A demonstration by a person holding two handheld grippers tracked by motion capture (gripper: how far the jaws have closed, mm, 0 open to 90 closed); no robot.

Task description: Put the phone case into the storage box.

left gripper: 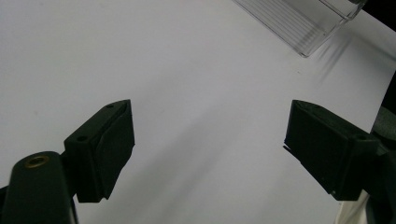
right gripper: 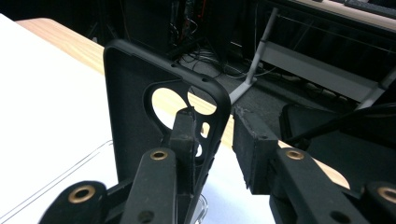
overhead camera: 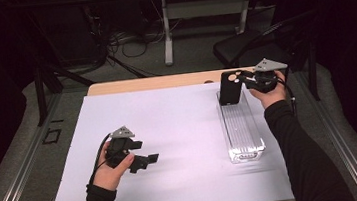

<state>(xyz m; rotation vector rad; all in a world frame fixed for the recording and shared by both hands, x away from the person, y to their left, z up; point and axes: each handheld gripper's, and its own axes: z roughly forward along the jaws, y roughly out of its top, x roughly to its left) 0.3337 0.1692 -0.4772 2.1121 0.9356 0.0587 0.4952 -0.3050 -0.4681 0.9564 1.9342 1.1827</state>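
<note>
A: Where is the phone case (overhead camera: 229, 88) just now?

B: It stands upright at the far end of the clear ridged tray (overhead camera: 243, 139), right in front of the right gripper (overhead camera: 246, 79). In the right gripper view the case (right gripper: 154, 121) is seen from its hollow inner side, camera cut-outs near the top. One jaw sits inside the shell, the other outside its side wall.

A: Clamped on it?

B: Not that I can see. There is a visible gap between the outer jaw's pad and the case edge, so the jaws stand apart with the wall between them. Whether the inner jaw touches the shell, I cannot tell.

A: And the left gripper (overhead camera: 145, 160)?

B: It is over bare white table cover (overhead camera: 169, 131), well apart from the case. In the left gripper view its jaws are spread wide with nothing between them; the tray's near end (left gripper: 303, 23) lies ahead of it and off to one side.

A: How will the case handle?

B: I judge it light and thin, a matte rubbery shell that bends if squeezed hard. It should not slip much on the pads, and it is not fragile, but it may twist or spring.

A: Where would you grip it?

B: On the side wall, as the right gripper is placed, away from the cut-outs where the material is thinnest. A gentle pinch should do; the tray's ridges may catch the lower edge.
</note>
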